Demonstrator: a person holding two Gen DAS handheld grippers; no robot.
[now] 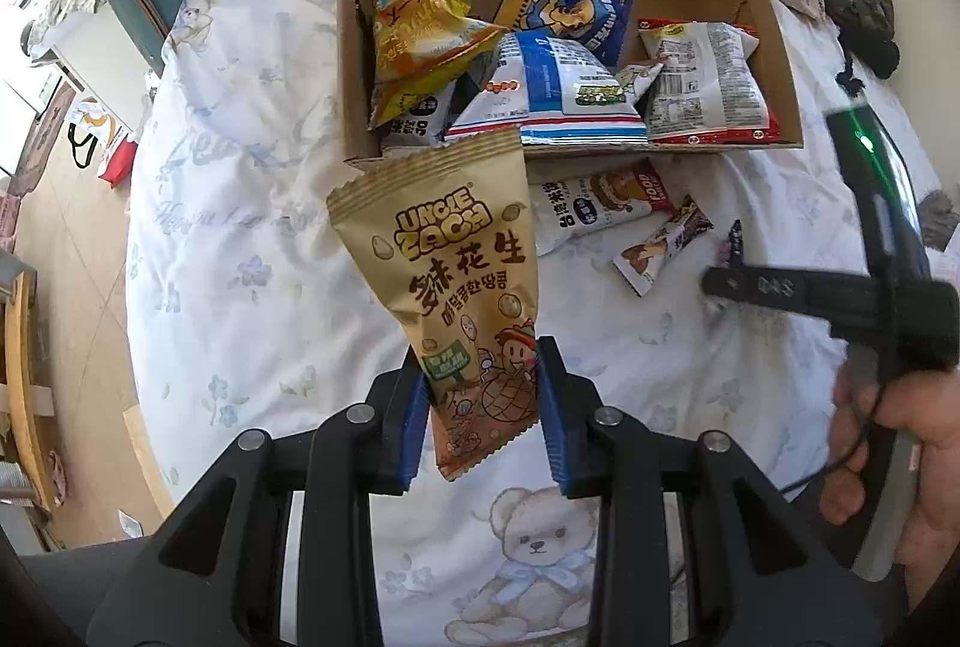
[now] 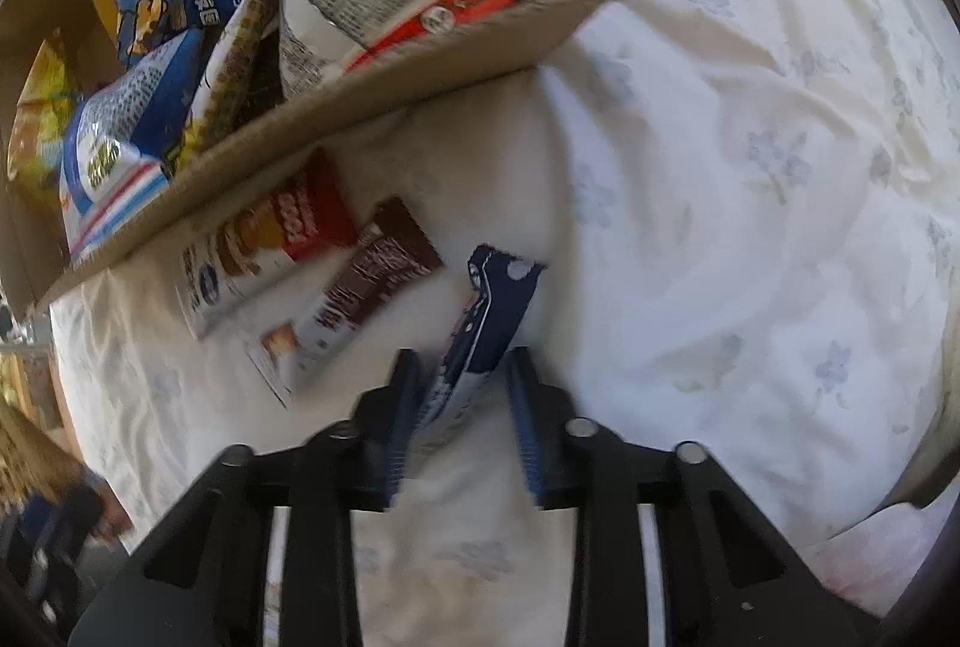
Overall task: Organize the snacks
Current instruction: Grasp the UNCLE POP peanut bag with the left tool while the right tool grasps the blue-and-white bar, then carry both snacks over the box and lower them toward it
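"Two grippers were busy at once. Did you see what each one had?"

"The left gripper [image 1: 483,401] had its jaws squeezed on the bottom of the peanut bag [image 1: 447,281]. The bag stuck up in the air, just in front of the cardboard box [image 1: 360,47] on the bed [image 1: 240,257]."

"And the other one?"

"The right gripper [image 2: 462,419] was down by the dark blue packet [image 2: 492,311]. Its jaws sat on both sides of it, partly open. That picture was blurry, so I couldn't tell if they were really pinching it."

"What could have gone wrong?"

"The peanut bag was held only at its bottom end. I thought it might flop over or slip out and miss the box. The blue packet might have slid off too, if the jaws only caught its edge. And two more snacks, the white pouch [image 2: 264,251] and the brown bar [image 2: 360,293], lay close by, so they could have been bumped."
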